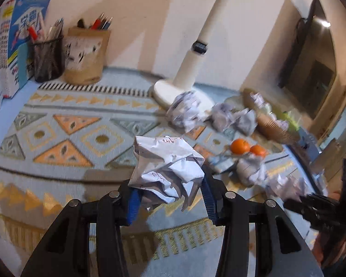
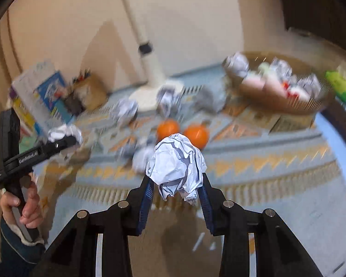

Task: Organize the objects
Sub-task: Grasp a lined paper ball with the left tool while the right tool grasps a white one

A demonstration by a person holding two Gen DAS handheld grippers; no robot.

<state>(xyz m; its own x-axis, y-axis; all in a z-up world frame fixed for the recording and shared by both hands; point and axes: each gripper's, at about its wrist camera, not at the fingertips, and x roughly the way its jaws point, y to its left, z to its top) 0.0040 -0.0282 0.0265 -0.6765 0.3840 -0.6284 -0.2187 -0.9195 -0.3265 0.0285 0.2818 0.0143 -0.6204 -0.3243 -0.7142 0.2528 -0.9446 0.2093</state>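
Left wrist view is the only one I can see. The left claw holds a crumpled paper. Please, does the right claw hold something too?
Observer: Yes. The right claw is shut on its own paper ball, held above the patterned cloth.
Operator: What is inside the basket? In my view it is blurred.
Observer: The basket holds paper balls and what look like pink cups, though that view is blurred too.
Operator: Is my left claw visible there?
Observer: Yes, the left claw appears at the left edge, shut on its crumpled paper.
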